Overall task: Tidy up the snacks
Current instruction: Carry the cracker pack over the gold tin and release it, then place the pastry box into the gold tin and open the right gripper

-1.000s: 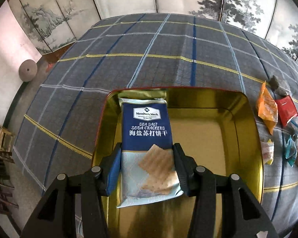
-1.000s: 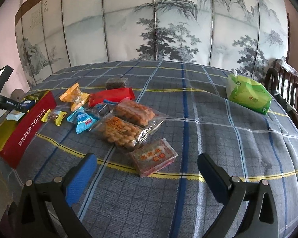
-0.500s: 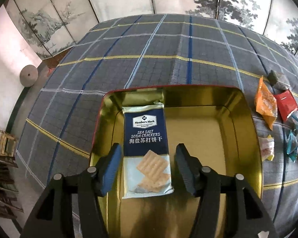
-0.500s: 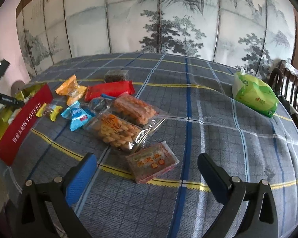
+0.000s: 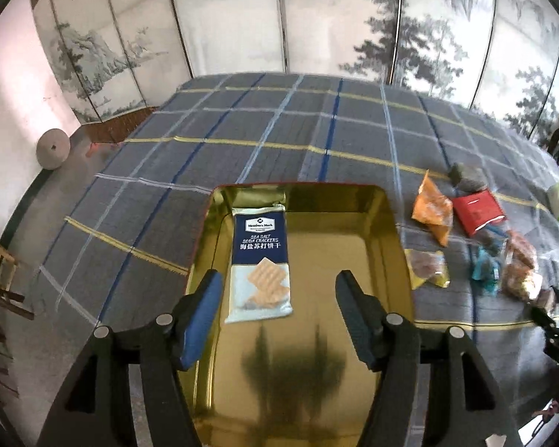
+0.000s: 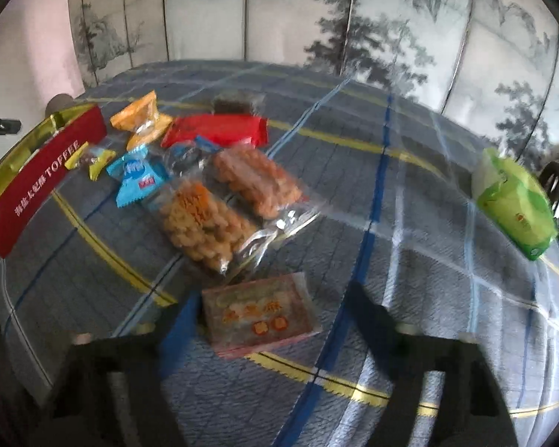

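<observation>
crackers: the sea salt soda cracker pack (image 5: 261, 262) lies flat in the left half of the gold tin (image 5: 385, 223), at frame centre. left gripper (image 5: 275, 300) hangs above it, jaws opening, touching nothing. right gripper (image 6: 272, 320), at the bottom of its blurred view, is closing around the flat pink-edged snack pack (image 6: 259, 314); whether the pads press it yet i cannot tell. other snacks (image 6: 205, 219) lie upper left.

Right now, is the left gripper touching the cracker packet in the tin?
Apart. The left wrist view shows the cracker packet flat in the gold tin, with bare tin between it and both fingers of the opening left gripper.
</observation>
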